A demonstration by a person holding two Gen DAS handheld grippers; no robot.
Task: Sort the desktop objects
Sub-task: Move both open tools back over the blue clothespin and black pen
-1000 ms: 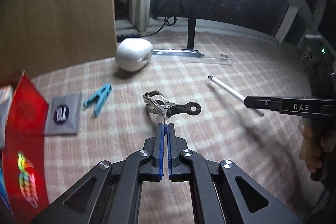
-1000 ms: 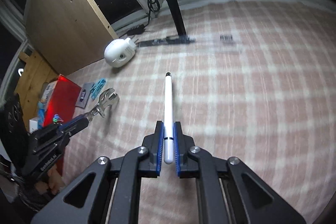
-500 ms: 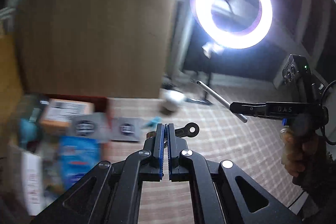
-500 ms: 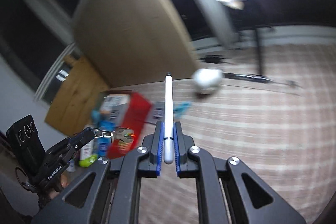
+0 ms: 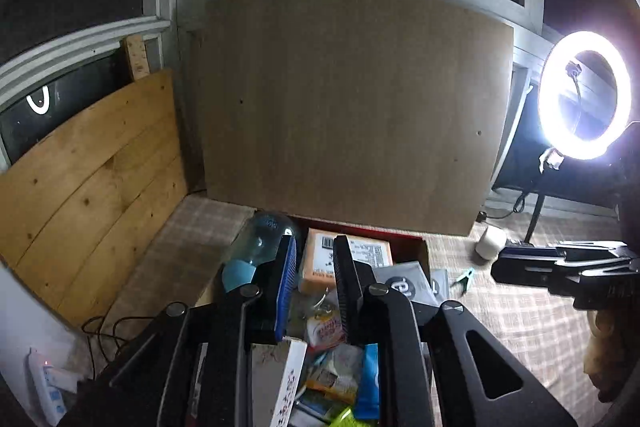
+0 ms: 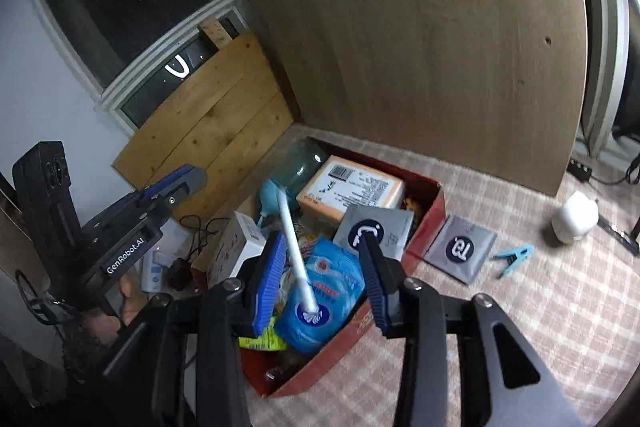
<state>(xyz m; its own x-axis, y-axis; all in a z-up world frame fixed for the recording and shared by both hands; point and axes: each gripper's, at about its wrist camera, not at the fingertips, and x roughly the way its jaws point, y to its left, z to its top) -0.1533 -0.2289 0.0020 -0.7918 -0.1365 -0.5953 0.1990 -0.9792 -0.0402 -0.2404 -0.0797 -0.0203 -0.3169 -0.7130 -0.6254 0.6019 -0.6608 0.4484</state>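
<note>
Right wrist view: my right fingers (image 6: 324, 267) have just spread; white pen (image 6: 294, 247) loose between them, tip toward 11 o'clock, over the red box (image 6: 434, 211).
Left fingers (image 5: 314, 287): just parted, nothing between.

Both grippers, the left gripper (image 5: 314, 283) and the right gripper (image 6: 322, 273), are black with silver screws and blue ribbed pads (image 6: 270, 277), one marked "GenRobot.AI" in white.

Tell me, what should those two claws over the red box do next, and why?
Probably lift both away and return to the table. The right gripper has just been opening; the white pen stands loose between its jaws over the red box. The left gripper has also just been opening and holds nothing. A blue clothespin lies outside.
</note>
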